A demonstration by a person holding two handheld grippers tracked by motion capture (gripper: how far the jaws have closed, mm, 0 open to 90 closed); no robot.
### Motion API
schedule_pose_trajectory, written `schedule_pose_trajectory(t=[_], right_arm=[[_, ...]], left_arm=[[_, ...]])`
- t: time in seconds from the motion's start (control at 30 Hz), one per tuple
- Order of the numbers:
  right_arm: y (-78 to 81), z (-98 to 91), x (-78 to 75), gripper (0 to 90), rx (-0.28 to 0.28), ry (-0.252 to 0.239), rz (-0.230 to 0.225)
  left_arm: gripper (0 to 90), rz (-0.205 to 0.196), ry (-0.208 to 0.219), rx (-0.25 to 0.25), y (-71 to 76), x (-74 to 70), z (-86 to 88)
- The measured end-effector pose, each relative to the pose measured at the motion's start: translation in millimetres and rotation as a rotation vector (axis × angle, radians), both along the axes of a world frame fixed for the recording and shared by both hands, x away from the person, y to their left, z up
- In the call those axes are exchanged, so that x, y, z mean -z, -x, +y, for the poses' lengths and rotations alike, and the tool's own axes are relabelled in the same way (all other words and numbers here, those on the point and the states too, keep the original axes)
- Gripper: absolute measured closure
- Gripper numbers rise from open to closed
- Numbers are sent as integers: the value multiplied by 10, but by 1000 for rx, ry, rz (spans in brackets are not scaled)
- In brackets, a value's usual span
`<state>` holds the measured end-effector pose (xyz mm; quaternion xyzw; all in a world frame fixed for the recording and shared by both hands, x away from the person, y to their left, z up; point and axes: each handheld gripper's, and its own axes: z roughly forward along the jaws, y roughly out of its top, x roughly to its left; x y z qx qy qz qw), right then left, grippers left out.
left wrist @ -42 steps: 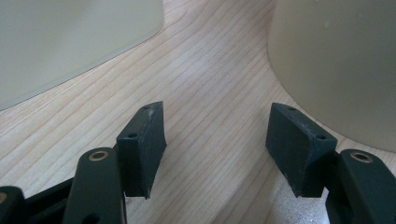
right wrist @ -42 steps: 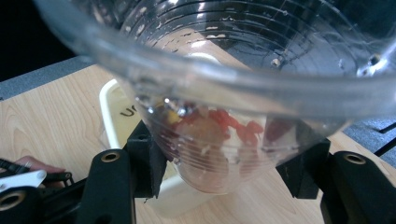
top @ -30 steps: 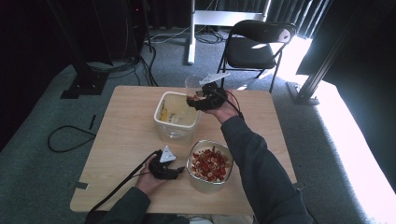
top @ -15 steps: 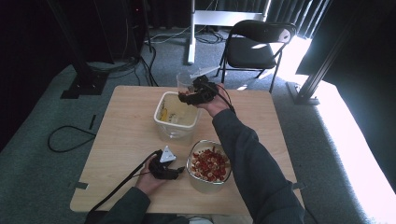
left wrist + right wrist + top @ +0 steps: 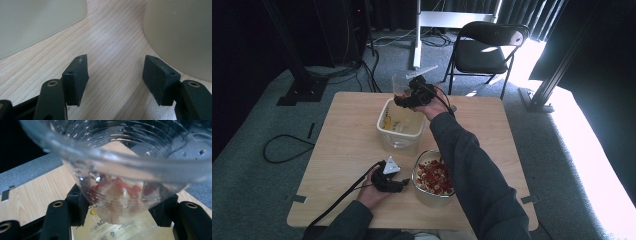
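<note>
Right gripper (image 5: 404, 98) clamps a clear cup (image 5: 400, 86) by its lower part, held in the air over the far rim of the tub (image 5: 401, 131). In the right gripper view the pads (image 5: 76, 206) press both sides of the cup (image 5: 120, 170); red and pale bits sit in its bottom, droplets on the wall. The tub stands mid-table with something yellow inside.

Left gripper (image 5: 404, 184) rests on the table (image 5: 342, 140) near the near edge, just left of the bowl (image 5: 433, 177) of red and pale pieces. In the left gripper view the jaws stand partly apart with only bare wood between them; the bowl wall (image 5: 180, 32) is just beside the right pad (image 5: 160, 77), contact unclear.
</note>
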<state>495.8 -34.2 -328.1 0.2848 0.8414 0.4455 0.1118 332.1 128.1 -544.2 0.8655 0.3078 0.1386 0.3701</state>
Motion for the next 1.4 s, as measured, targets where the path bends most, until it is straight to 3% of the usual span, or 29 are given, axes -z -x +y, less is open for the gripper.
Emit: schedule_pose_trajectory(t=[0.37, 0.47, 0.57, 0.9, 1.1, 1.27, 1.3, 1.33, 1.37, 1.4], right_arm=[[-35, 100, -7, 343, -14, -20, 15], [-49, 109, -12, 206, -19, -35, 34], [-63, 114, -9, 144, -20, -43, 49], [-60, -29, -18, 142, 24, -57, 38], [-40, -319, 7, 144, 61, -44, 48], [-10, -738, 93, 144, 109, -33, 71], [-10, -738, 93, 144, 109, -33, 71], [-9, -817, 112, 144, 120, -36, 75], [-7, -1045, 174, 144, 147, -44, 86], [-5, -1107, 193, 144, 159, -46, 88]], left_arm=[[381, 0, 1, 0, 1, 1, 0], [380, 0, -2, -1, 1, -1, 0], [381, 0, -1, 0, 1, 0, 0], [381, -1, -1, 0, 1, 0, -1], [380, -1, -4, 1, 0, -1, 1], [375, -1, -4, 2, -4, -2, -3], [375, -1, -4, 2, -4, -2, -3], [375, 0, -5, 3, -4, -3, -2], [375, -1, -5, 2, -3, -3, -3], [371, -1, -4, -2, -5, -1, -4]])
